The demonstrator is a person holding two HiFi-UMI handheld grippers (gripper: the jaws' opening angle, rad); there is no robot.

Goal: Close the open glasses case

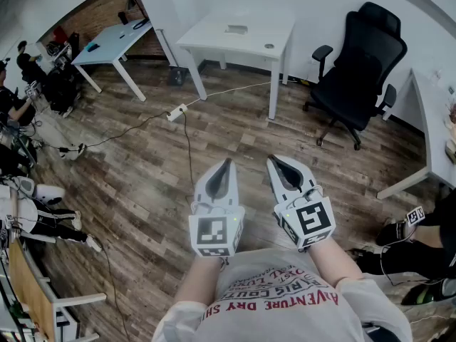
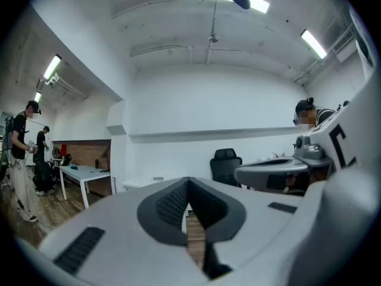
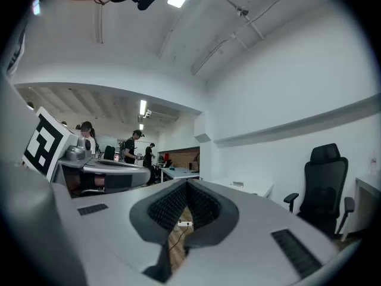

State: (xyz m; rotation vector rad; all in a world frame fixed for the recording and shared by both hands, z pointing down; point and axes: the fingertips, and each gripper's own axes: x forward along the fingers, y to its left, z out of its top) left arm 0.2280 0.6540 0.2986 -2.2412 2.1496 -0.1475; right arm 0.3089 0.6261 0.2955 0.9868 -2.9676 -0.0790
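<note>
Open wood floor [image 1: 235,130] ahead of left gripper [image 1: 228,162] and right gripper [image 1: 273,159]. Beyond: white desk [image 1: 239,30]. Right: office chair [image 1: 360,63]. Left-ahead on floor: power strip [image 1: 177,112], cable [image 1: 188,144].

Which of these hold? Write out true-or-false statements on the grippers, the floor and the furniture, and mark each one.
1. The left gripper and the right gripper both have their jaws together with nothing between them. True.
2. An open glasses case lies on the floor below the grippers. False: only bare wood floor shows there, and no case is in any view.
3. A black office chair stands beside the white desk. True.
4. Both grippers rest on a desk. False: the person holds them in the air above the floor.
</note>
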